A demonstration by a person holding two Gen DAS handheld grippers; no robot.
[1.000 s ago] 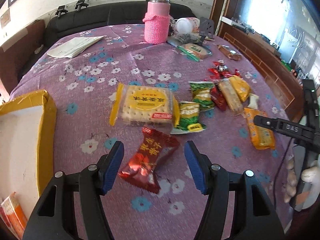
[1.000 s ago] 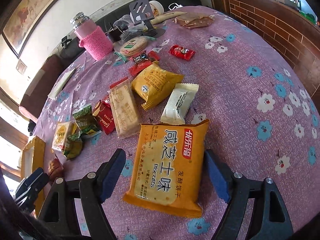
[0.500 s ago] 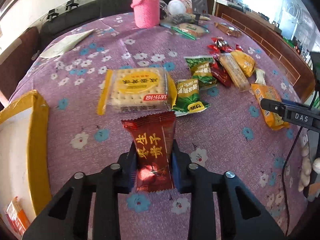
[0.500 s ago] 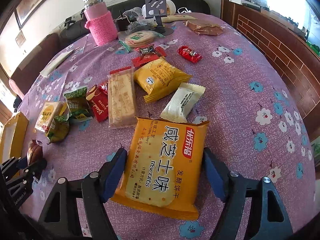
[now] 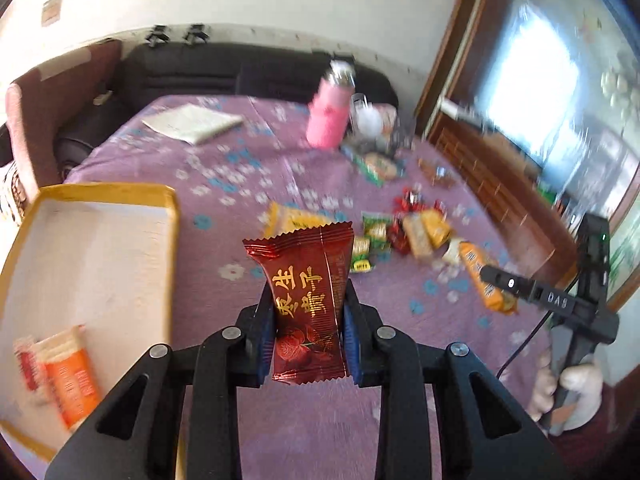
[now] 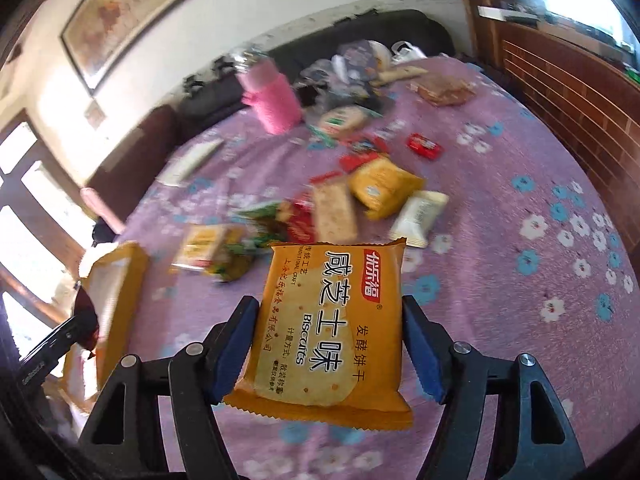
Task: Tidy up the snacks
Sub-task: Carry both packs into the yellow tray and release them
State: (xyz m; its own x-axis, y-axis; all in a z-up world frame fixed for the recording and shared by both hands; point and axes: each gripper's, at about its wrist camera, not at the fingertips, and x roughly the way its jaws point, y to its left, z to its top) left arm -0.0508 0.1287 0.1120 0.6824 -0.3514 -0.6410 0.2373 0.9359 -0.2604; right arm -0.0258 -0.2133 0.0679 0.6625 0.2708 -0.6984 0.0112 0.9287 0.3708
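Left gripper (image 5: 308, 344) clamped on red snack packet (image 5: 306, 300), lifted clear of purple tablecloth (image 5: 224, 160). Right gripper (image 6: 328, 344) squeezing orange biscuit pack (image 6: 332, 324), likewise aloft. Beyond, yellow-rimmed box (image 5: 172, 240) at left, loose snacks (image 6: 360, 196) mid-table, pink bottle (image 5: 330, 116) farthest.

Both wrist views — raised, sharing the table (image 5: 248, 168)
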